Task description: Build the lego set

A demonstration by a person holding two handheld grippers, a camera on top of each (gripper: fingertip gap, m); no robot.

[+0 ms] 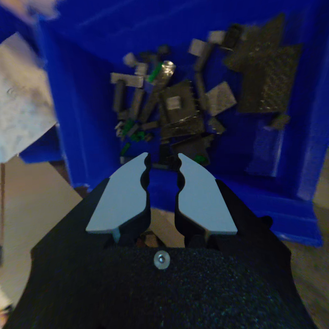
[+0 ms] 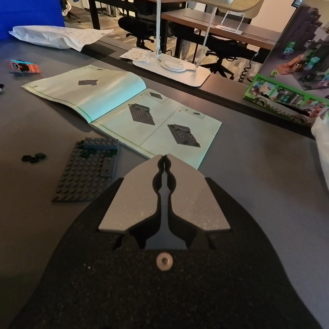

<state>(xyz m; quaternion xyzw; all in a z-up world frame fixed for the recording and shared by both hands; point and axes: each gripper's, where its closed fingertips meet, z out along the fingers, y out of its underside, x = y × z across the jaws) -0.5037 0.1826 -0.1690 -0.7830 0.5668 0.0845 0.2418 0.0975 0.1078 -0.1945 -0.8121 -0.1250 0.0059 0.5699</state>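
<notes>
While the left gripper (image 1: 163, 160) hovered with its fingers parted and empty over a blue bin (image 1: 231, 187) of loose grey, black and green lego pieces (image 1: 167, 110), the right gripper (image 2: 164, 156) rested pinched closed on nothing, above the table (image 2: 249, 178) just beside the open instruction booklet (image 2: 121, 114) and the grey baseplate (image 2: 83, 174).

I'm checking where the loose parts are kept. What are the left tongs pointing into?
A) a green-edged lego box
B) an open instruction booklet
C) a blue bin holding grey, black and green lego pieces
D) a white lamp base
C: the left wrist view shows the left tongs, open, just in front of the lego pieces lying inside the blue bin.
</notes>
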